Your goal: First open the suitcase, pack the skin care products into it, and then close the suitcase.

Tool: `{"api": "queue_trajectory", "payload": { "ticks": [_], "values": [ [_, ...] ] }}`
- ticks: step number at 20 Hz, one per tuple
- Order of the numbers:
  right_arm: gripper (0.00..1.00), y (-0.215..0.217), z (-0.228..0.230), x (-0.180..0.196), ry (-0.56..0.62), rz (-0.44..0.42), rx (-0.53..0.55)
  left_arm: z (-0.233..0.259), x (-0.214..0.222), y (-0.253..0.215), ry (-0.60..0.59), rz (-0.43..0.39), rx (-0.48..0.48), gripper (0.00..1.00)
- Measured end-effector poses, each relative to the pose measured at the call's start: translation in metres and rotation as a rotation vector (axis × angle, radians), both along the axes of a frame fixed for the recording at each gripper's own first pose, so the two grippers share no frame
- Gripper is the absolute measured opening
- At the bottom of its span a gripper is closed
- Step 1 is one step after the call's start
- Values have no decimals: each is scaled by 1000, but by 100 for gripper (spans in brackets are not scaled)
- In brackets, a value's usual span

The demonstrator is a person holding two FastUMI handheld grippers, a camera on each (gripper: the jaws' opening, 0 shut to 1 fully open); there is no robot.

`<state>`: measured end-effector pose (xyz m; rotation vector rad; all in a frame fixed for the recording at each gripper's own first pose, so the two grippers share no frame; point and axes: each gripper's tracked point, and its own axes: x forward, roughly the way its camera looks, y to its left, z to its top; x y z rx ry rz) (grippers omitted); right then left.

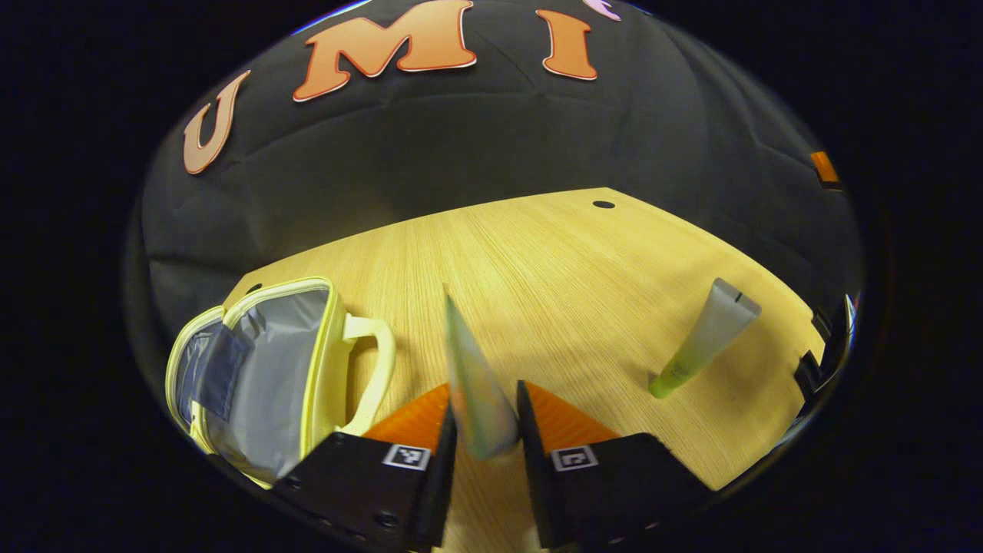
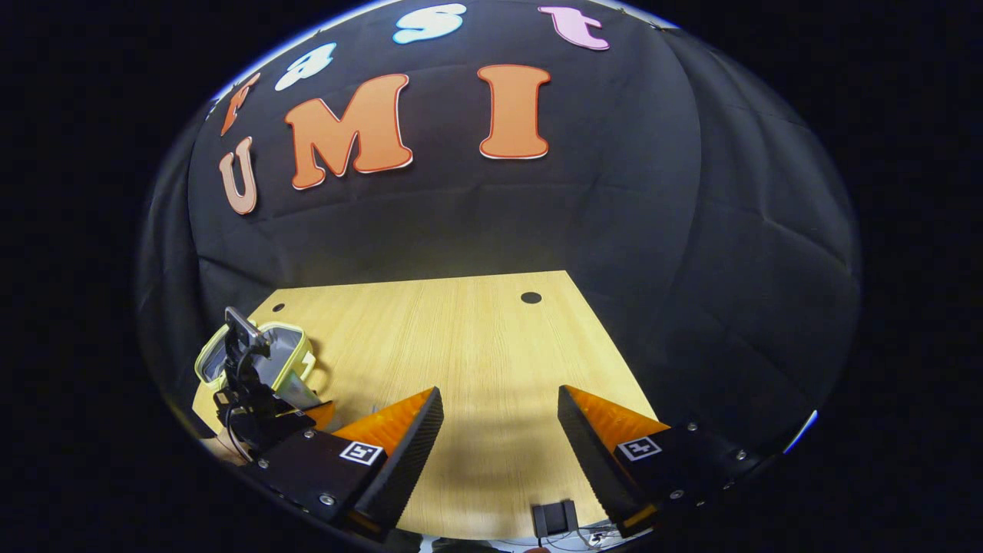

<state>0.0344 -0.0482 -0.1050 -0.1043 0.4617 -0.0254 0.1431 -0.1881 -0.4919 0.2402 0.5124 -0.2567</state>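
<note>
A small yellow suitcase lies open at the left of the wooden table, showing its grey lining and a pale handle. My left gripper is shut on a pale green-and-white skin care tube, which sticks up and forward between the fingers, just right of the suitcase's handle. A second tube, grey with a green cap, lies on the table at the right. In the right gripper view, my right gripper stands open above bare table with nothing between its fingers. The suitcase and the left gripper show far to its left.
The table has a dark round hole near its back edge, and the booth's black cloth wall rises right behind it. A small dark block sits at the table's near edge. Dark gear shows at the far right.
</note>
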Motion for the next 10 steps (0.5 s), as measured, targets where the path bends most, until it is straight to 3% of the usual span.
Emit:
{"api": "queue_trajectory", "payload": {
  "ticks": [1, 4, 10],
  "values": [
    [95, 0, -1, -1, 0, 1, -5, 0, 2, 1, -4, 2, 3, 41],
    [95, 8, 1, 2, -11, 21, -1, 6, -9, -4, 80, 10, -70, 31],
    [95, 56, -2, 21, -42, 135, 66, 59, -54, 12, 154, 38, -150, 31]
  ]
}}
